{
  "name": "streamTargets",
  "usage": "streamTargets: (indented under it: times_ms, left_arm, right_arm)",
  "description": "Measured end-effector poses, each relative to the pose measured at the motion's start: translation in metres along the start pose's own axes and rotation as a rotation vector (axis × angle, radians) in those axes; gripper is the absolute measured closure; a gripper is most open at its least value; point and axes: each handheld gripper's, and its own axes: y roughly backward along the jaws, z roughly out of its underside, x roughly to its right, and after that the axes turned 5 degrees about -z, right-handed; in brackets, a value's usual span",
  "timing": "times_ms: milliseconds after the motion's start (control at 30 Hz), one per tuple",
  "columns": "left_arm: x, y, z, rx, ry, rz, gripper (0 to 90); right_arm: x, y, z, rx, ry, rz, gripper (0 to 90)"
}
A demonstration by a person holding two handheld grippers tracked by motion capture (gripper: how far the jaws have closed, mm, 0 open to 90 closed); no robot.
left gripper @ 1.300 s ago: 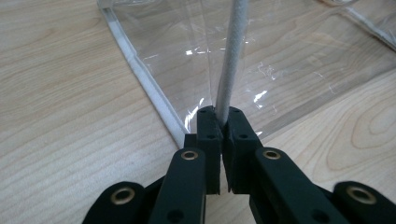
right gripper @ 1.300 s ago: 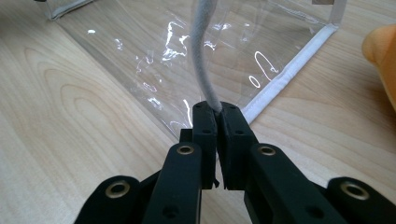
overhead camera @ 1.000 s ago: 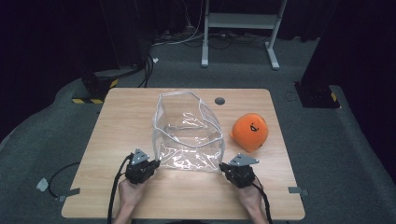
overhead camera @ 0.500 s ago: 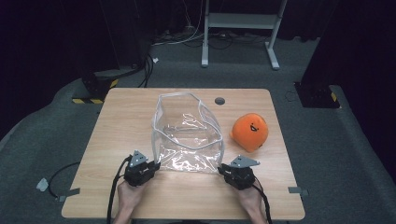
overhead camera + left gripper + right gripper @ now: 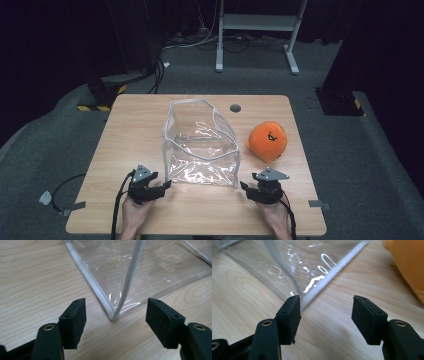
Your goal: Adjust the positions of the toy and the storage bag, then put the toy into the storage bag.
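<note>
A clear plastic bag [image 5: 200, 145] with white trim stands open on the wooden table [image 5: 140, 120]. Beside it to the right lies an orange plush toy [image 5: 268, 141] [image 5: 409, 262]. My left gripper [image 5: 167, 184] [image 5: 116, 305] is at the bag's near left corner [image 5: 113, 315]; its jaws have just been opening, and the corner lies between them untouched. My right gripper [image 5: 243, 186] [image 5: 325, 302] sits at the near right corner [image 5: 305, 302]; its jaws have also just been opening, with the trim's end close to one pad [image 5: 292, 315].
A dark round hole [image 5: 235, 108] is in the table behind the bag. A metal stand [image 5: 255, 35] and cables lie on the dark floor beyond. Bare wood lies to the left of the bag and along the front edge.
Both grippers were shut on the bag's near corners and have opened, letting go of it. The right gripper has drawn back a little toward the front right.
</note>
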Motion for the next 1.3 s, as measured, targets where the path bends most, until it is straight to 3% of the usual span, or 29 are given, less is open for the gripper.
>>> streamTargets:
  times_ms: [133,200,367,500,533,567,600,633,733,767,833,867,900,967,1133,1200,1233,1300]
  left_arm:
    - [-0.007,0.002,0.0,0.009,-0.009,-0.048,28.0]
    - [0.003,-0.009,0.0,0.16,0.223,-0.074,27.7]
    - [-0.013,-0.005,-0.002,0.104,0.121,-0.101,27.5]
    - [-0.021,-0.009,-0.004,0.101,0.113,-0.128,27.5]
    - [-0.024,-0.013,-0.006,0.121,0.147,-0.146,27.5]
    - [-0.024,-0.013,-0.006,0.121,0.147,-0.146,27.5]
    - [-0.037,-0.007,-0.008,-0.012,-0.007,-0.164,27.5]
    - [-0.039,-0.008,-0.009,-0.027,-0.029,-0.16,27.5]
    - [-0.041,-0.012,-0.01,-0.034,-0.045,-0.18,27.5]
    - [-0.044,-0.015,-0.012,-0.054,-0.077,-0.196,27.5]
    - [-0.044,-0.017,-0.012,-0.045,-0.068,-0.204,27.5]
    - [-0.043,-0.024,-0.012,-0.014,-0.026,-0.221,27.5]
    - [-0.043,-0.024,-0.012,-0.014,-0.026,-0.221,27.5]
    - [-0.048,-0.023,-0.014,-0.06,-0.079,-0.235,27.6]
    - [-0.049,-0.025,-0.015,-0.078,-0.118,-0.257,27.5]
    - [-0.047,-0.027,-0.014,-0.069,-0.116,-0.261,27.1]
    - [-0.039,-0.037,-0.013,0.058,0.039,-0.279,27.0]
    - [-0.039,-0.037,-0.013,0.058,0.038,-0.279,26.8]
  right_arm:
    - [0.009,0.005,0.003,0.014,-0.02,0.04,37.9]
    - [0.014,0.008,0.005,0.026,-0.035,0.058,37.6]
    - [0.027,0.015,0.01,0.052,-0.078,0.092,36.8]
    - [0.037,0.018,0.012,0.058,-0.108,0.12,34.9]
    - [0.039,0.019,0.013,0.059,-0.114,0.128,34.4]
    - [0.042,0.02,0.014,0.059,-0.127,0.134,34.3]
    - [0.044,0.021,0.015,0.06,-0.139,0.138,34.1]
    - [0.046,0.022,0.016,0.061,-0.154,0.141,33.7]
    - [0.053,0.025,0.018,0.07,-0.159,0.145,33.6]
    - [0.054,0.026,0.018,0.068,-0.16,0.147,33.5]
    - [0.057,0.028,0.018,0.072,-0.168,0.15,31.4]
    - [0.059,0.029,0.017,0.067,-0.179,0.156,29.3]
    - [0.06,0.03,0.017,0.068,-0.189,0.159,27.6]
    - [0.064,0.032,0.015,0.08,-0.203,0.164,24.9]
    - [0.073,0.034,0.008,0.106,-0.235,0.182,18.3]
    - [0.076,0.035,0.004,0.115,-0.245,0.18,17.3]
    - [0.077,0.036,0.002,0.117,-0.245,0.179,16.7]
    - [0.078,0.037,-0.001,0.122,-0.247,0.178,16.5]
